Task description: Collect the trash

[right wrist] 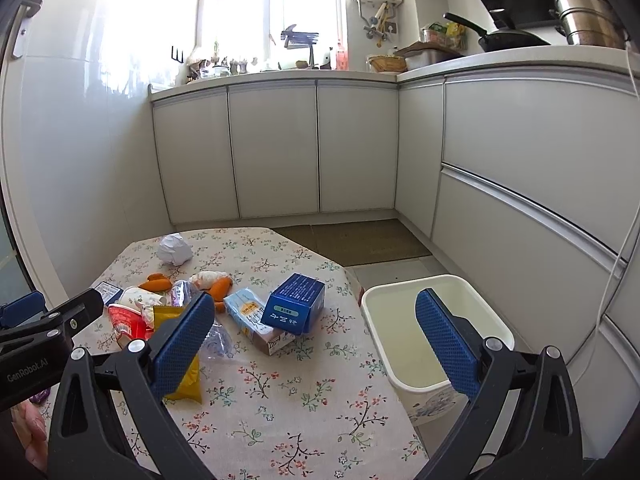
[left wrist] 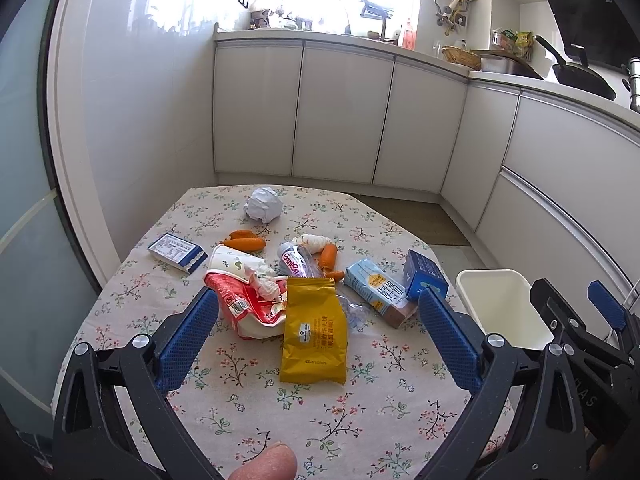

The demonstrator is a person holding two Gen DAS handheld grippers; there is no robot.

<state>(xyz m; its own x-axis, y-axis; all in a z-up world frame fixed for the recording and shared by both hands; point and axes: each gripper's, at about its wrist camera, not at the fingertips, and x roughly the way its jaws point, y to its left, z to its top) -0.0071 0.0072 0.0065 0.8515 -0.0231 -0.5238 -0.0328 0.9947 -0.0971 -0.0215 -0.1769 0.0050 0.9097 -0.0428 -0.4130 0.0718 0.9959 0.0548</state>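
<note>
Left gripper [left wrist: 316,332] gapes wide, empty, yellow foil snack pouch [left wrist: 314,332] lying between its fingers. Right gripper [right wrist: 316,332] equally wide, empty; only its view shows the white plastic bin's [right wrist: 400,380] whole interior, under its right finger.

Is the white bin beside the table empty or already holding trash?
Empty: the white bin shows only bare inner walls and floor in the right wrist view.

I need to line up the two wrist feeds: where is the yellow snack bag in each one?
Left wrist: yellow snack bag at centre, lying between the open fingers.
Right wrist: yellow snack bag lower left, mostly behind the near finger.
Shared landmark: crumpled white paper ball at the table's far end.
</note>
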